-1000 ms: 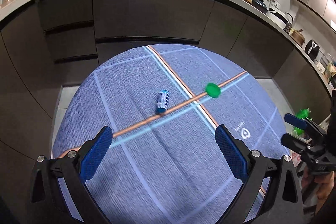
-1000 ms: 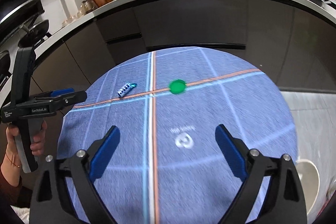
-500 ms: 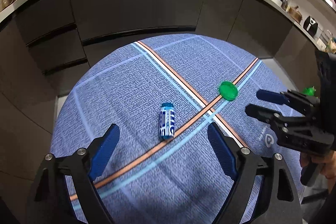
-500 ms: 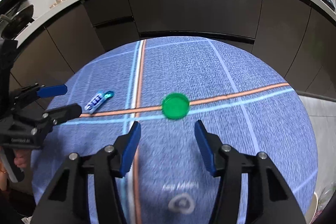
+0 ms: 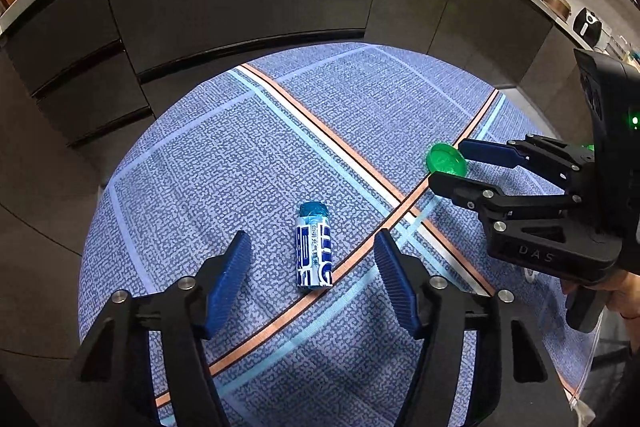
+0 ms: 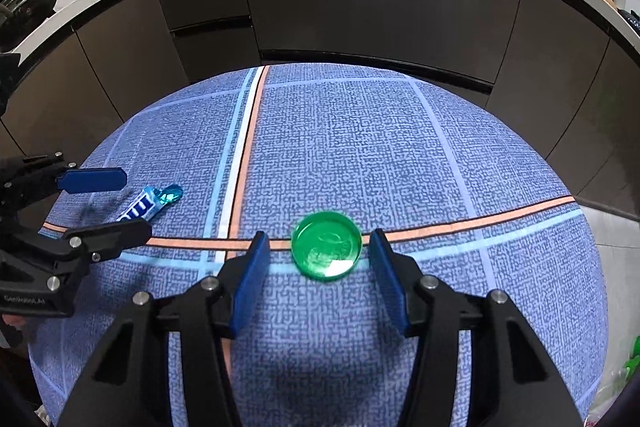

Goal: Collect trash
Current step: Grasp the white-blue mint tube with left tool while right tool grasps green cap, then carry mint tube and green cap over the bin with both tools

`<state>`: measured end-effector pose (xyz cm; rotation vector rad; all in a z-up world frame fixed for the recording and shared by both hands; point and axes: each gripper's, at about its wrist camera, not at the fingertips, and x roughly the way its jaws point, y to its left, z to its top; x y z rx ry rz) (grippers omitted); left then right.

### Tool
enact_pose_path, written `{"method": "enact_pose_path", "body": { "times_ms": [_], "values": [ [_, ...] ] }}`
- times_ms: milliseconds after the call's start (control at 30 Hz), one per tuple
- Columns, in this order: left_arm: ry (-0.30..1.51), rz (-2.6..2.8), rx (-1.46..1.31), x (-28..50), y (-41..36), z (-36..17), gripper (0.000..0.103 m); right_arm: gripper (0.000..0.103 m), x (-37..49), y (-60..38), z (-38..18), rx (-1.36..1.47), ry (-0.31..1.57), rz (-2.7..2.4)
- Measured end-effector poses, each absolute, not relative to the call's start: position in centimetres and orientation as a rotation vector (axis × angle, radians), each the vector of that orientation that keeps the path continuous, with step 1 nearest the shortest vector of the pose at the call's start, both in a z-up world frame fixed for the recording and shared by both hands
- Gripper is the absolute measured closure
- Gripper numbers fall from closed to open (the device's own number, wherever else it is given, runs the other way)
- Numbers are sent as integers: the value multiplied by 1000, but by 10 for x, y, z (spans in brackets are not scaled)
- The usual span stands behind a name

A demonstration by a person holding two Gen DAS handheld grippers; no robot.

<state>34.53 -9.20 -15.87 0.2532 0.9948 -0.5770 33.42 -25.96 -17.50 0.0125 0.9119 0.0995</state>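
Left gripper (image 5: 312, 259) spread wide, straddled blue-and-white wrapper (image 5: 313, 247) with slack either side. Right gripper (image 6: 318, 251) at three o'clock, unclenched, bracketed green cap (image 6: 326, 245) on blue cloth (image 6: 360, 131).

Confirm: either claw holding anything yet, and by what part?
Nothing held. Left claw is open around the candy roll; right claw is open around the green cap, with gaps both sides.
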Motion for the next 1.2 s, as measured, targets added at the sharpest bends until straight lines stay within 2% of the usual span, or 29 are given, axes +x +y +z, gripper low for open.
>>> {"method": "enact_pose_path", "body": {
  "times_ms": [67,133,367,433,567,933,1200],
  "values": [
    [999,-575,256,348,-93,-160,45,56,334,-261,-175,14,912,89],
    [1010,-576,246,349,-94,-162,48,65,335,-262,-176,20,908,77],
    [1033,-566,247,356,-97,-168,60,66,318,-258,-172,-1,914,102],
    [1030,-555,258,356,-99,-168,72,66,308,-255,-170,-11,909,107],
    [1042,-548,253,355,-100,-167,84,66,292,-253,-166,-4,902,120],
    [1035,-531,229,335,-98,-155,88,66,254,-256,-149,37,869,122],
    [968,-561,199,298,-97,-118,89,66,217,-259,-122,66,800,128]
  ]
}}
